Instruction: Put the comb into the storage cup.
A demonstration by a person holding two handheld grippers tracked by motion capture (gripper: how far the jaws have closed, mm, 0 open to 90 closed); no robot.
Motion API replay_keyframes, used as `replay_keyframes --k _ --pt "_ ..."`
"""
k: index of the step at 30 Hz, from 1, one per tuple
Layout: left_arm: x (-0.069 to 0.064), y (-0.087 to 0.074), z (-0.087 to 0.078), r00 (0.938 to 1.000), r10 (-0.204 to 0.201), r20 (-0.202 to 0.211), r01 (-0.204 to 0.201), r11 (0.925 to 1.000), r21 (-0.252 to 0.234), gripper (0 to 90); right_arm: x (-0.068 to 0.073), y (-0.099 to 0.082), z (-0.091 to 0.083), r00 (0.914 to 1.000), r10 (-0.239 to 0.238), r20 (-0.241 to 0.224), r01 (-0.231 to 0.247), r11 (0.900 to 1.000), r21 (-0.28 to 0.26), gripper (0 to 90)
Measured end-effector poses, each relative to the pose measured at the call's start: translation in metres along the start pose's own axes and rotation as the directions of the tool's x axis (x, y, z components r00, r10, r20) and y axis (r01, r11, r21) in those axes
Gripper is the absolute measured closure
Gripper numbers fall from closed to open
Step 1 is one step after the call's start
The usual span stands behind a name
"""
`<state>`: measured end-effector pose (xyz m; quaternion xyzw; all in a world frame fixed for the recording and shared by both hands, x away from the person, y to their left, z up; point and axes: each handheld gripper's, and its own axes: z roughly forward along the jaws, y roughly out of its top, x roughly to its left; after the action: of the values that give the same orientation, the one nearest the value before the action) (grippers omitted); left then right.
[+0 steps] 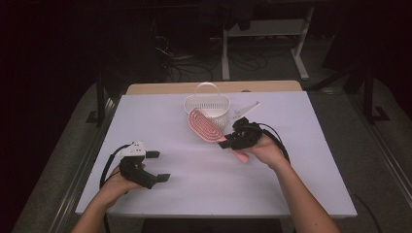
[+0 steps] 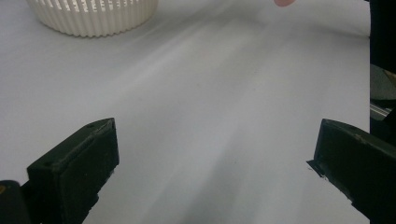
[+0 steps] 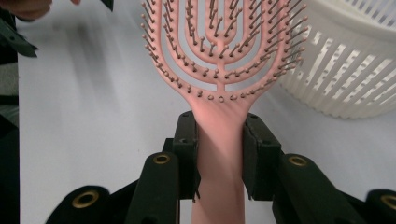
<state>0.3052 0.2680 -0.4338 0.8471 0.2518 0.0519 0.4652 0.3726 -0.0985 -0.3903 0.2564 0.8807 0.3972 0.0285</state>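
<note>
While our right gripper [image 3: 219, 154] pinches the pink hairbrush [image 3: 223, 60] by its handle, the head points up at the white basket [image 1: 206, 108] just beyond; our left gripper [image 1: 156, 166] rests spread, well apart.

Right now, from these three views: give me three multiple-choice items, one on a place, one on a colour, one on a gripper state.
1. Where is the hairbrush head?
A. beside the basket
B. inside the basket
C. at the table's near edge

2. What colour is the hairbrush?
A. blue
B. pink
C. black

3. How do the left gripper jaws stand?
A. shut on the brush
B. shut on nothing
C. open over bare table

Answers:
1 A, the head sits just outside the basket's slatted wall.
2 B, handle and bristles are pink.
3 C, jaws stand wide apart, nothing between them.
</note>
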Motion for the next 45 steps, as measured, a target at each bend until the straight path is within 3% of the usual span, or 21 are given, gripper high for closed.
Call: replay_keyframes --k 7,15,27,36,45 --pt "0.000 0.000 0.000 1.0000 0.000 -0.005 0.000 1.0000 0.000 0.2 -0.003 -0.001 -0.008 0.9998 0.020 0.006 -0.019 0.9954 -0.093 68.8" --pt "0.001 0.005 -0.003 0.9996 -0.028 -0.001 0.028 0.9992 -0.029 0.1 -0.004 -0.003 -0.018 0.9997 0.024 0.009 -0.021 0.9795 -0.200 68.8" --pt "0.000 0.026 -0.002 0.9999 0.005 0.011 -0.004 0.9990 -0.046 0.2 -0.007 -0.006 -0.023 0.9994 0.028 0.021 -0.023 0.9746 -0.223 68.8" --pt "0.006 0.052 -0.001 0.9998 0.018 0.008 -0.017 0.9979 -0.062 0.2 -0.009 -0.006 -0.026 0.9992 0.028 0.028 -0.021 0.9722 -0.233 68.8" --pt "0.010 0.066 0.003 0.9993 0.024 0.029 -0.022 0.9971 -0.073 0.1 -0.010 -0.007 -0.028 0.9990 0.030 0.034 -0.021 0.9705 -0.240 68.8"
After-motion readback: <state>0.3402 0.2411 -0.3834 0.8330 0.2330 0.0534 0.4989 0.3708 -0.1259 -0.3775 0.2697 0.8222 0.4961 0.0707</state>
